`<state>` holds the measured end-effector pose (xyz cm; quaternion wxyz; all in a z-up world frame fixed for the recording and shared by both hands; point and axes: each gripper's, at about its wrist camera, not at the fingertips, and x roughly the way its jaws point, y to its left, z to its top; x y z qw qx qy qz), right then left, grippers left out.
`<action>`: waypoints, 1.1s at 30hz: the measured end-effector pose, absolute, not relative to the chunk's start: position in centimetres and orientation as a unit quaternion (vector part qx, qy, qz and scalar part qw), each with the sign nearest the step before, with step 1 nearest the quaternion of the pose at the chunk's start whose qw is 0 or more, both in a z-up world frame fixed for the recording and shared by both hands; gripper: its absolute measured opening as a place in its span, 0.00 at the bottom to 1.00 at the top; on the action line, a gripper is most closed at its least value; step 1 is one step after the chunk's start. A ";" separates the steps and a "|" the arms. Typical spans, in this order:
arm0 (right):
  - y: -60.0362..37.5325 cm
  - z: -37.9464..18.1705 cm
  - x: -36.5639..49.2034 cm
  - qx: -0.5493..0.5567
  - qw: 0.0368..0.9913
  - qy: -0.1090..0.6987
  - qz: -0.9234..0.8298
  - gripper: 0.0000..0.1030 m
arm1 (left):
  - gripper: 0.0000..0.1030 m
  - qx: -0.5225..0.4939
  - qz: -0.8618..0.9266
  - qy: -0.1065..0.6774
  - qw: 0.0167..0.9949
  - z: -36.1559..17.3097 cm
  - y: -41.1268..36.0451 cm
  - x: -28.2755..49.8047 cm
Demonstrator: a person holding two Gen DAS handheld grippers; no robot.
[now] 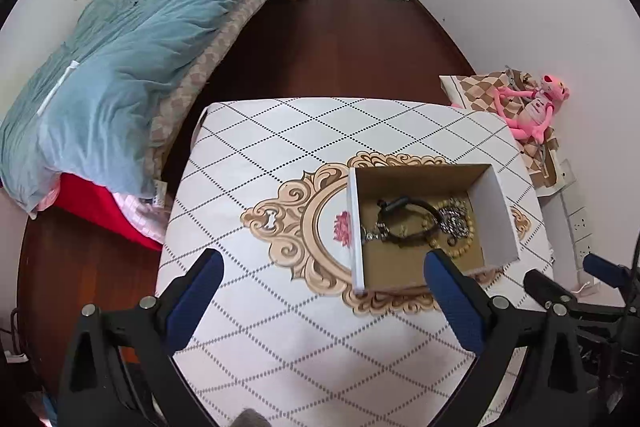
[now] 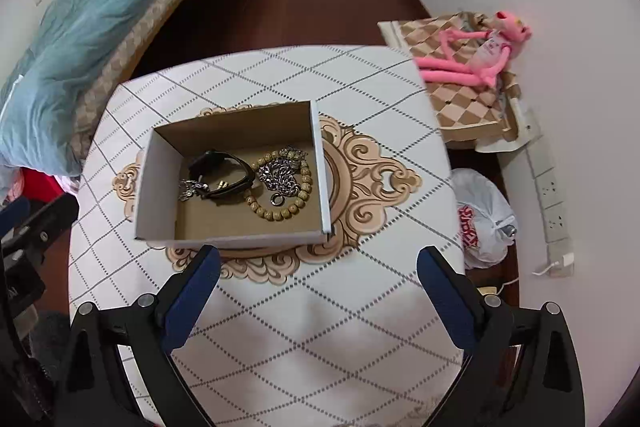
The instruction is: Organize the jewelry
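Okay, left wrist view first. Left tool (image 1: 322,265) spread wide, holding nothing, hovering above the surface (image 1: 280,155) with its patterned cloth. Its right blue finger (image 1: 454,301) overlaps the near wall of the cardboard box (image 1: 496,219), hiding part of the box floor. Box is open-topped, standing on the ornate gold motif at the right of the surface. Inside: black bracelet (image 1: 404,219), silver chain (image 1: 454,221), beige bead bracelet (image 1: 466,235) partly hidden behind the finger, and a small silver piece (image 1: 370,233) by the left wall, too small to identify. Right tool shows only at the far right edge, cut off by the frame. Bed with blue duvet (image 1: 120,67) at left, pink plush toy (image 1: 528,107) on a checkered cushion past the surface's far right corner.

Right wrist view. Right tool (image 2: 318,263) also wide apart, empty, above the near half of the surface (image 2: 360,307), with its left fingertip just at the box's near wall. Box (image 2: 160,179) sits ahead and slightly left, contents clearer: black bracelet (image 2: 224,173) left of centre, silver chain (image 2: 280,175) piled inside the loop of the bead bracelet (image 2: 276,213), a small dark ring (image 2: 277,201) also inside the loop, small silver piece (image 2: 188,187) touching the black bracelet's left end. Left tool is a dark blurred shape at the left edge, jaws not readable here. Plush toy (image 2: 472,55) on cushion at right, white plastic bag (image 2: 484,219) on the floor below it, power strip (image 2: 554,195) along the wall.
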<state>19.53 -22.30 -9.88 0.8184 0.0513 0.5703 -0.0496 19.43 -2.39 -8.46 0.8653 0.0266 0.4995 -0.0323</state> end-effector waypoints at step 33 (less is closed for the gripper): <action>-19.3 11.9 1.5 0.034 0.913 0.399 -0.078 0.97 | 0.99 0.011 -0.054 0.397 0.916 7.4 0.0 4.5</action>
